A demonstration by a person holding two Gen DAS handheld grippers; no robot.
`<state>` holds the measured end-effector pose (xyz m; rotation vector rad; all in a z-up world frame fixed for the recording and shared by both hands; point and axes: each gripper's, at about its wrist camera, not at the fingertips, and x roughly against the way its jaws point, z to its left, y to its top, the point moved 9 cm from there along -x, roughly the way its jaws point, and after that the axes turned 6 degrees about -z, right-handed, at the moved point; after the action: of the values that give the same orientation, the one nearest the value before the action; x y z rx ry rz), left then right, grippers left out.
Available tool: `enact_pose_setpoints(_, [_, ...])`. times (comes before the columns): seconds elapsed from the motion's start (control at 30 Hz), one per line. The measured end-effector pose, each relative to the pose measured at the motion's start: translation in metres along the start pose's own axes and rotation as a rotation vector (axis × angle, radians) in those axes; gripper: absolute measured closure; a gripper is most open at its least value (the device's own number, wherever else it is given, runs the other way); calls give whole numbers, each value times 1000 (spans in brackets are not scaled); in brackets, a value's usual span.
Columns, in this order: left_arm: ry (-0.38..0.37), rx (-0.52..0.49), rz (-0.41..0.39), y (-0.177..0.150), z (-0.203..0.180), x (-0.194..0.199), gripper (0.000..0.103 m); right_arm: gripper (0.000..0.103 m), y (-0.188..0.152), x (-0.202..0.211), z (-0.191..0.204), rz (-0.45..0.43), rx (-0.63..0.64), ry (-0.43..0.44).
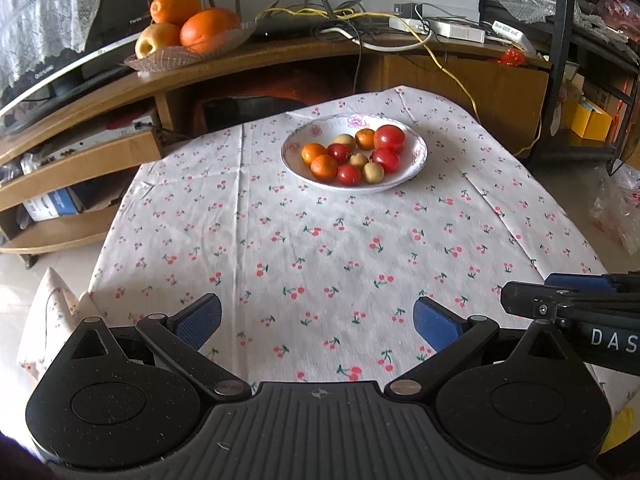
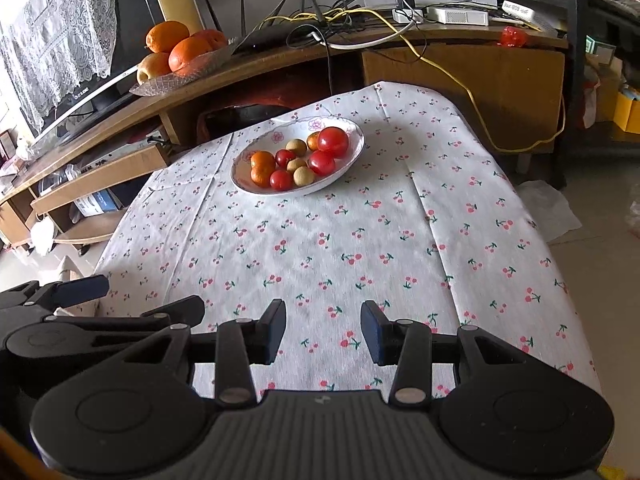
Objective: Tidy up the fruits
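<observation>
**Both grippers wait short of a bowl of mixed fruit**

Left wrist view: the left gripper point(image 1: 316, 320) hangs spread and empty over the desk point(image 1: 280, 264). Well ahead sits a bowl point(image 1: 418, 158) holding tomatoes point(image 1: 389, 139), oranges point(image 1: 324, 168) and small tan fruits point(image 1: 373, 172).

Right wrist view: the right gripper point(image 2: 323, 332) is also spread, holding nothing, with the bowl far ahead. The fruits look light, round and likely to roll; tomatoes bruise easily, so pinch gently across the middle.

Cherry-print tablecloth point(image 1: 320, 248), wooden TV stand point(image 1: 280, 56) with tangled cables point(image 1: 360, 20), lace-draped television point(image 1: 60, 40).
</observation>
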<state>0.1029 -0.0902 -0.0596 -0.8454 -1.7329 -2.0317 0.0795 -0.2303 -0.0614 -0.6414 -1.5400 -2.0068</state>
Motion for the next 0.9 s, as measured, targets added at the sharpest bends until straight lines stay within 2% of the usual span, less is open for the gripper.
enact_pose_setpoints(0.9, [6, 30, 73, -21, 0, 0, 0, 61, -18, 1, 4, 34, 37, -23])
